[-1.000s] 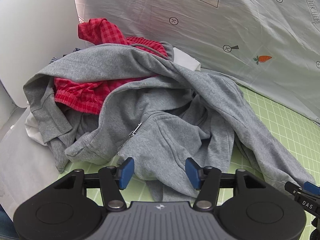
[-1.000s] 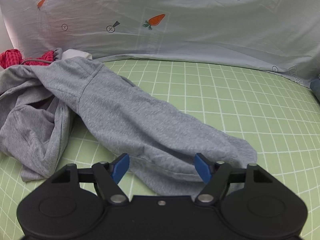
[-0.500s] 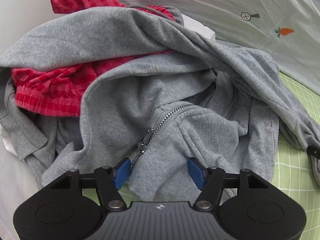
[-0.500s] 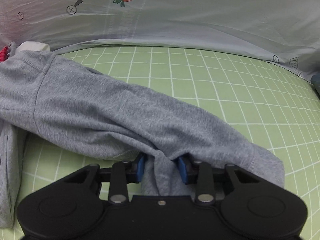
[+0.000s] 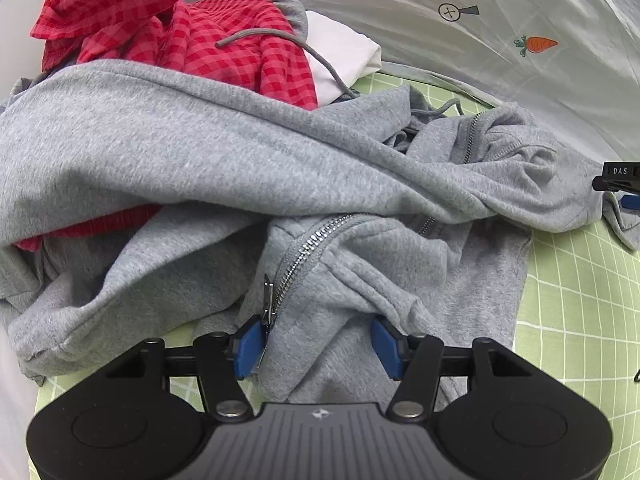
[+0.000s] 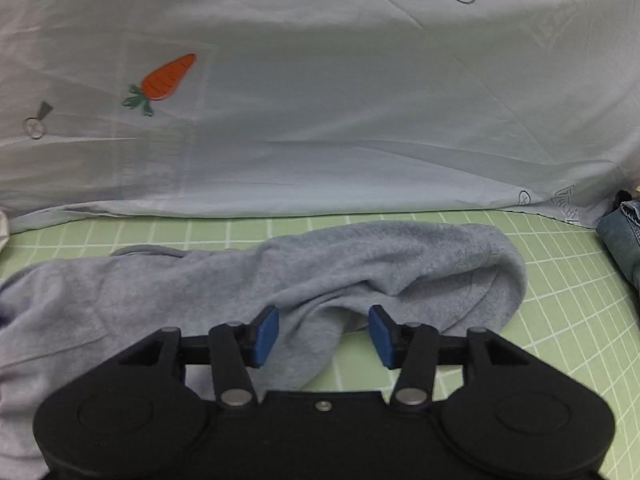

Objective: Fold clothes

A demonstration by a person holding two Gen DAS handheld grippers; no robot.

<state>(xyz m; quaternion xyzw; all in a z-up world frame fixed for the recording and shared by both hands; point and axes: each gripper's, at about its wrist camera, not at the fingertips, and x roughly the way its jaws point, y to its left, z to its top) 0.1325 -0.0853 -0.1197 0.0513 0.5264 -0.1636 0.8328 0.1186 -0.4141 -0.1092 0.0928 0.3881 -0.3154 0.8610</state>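
A grey zip hoodie lies crumpled on the green grid mat, partly over a red checked garment. My left gripper is open and pushed onto the hoodie's front hem. The zipper end lies by its left finger, and loose fabric sits between the fingers. My right gripper straddles the hoodie's sleeve near the cuff. Its jaws stand part-way apart, and a dark gap shows beside the right finger. In the left wrist view the right gripper shows at the sleeve's end.
A pale sheet with carrot prints rises behind the mat. A white garment lies under the red one. Folded denim sits at the right edge. Bare mat lies to the sleeve's right.
My right gripper clamped the sleeve, carried it toward the backdrop, and its jaws have now widened again. My left gripper pushed further into the hoodie, its fingers slightly closer together.
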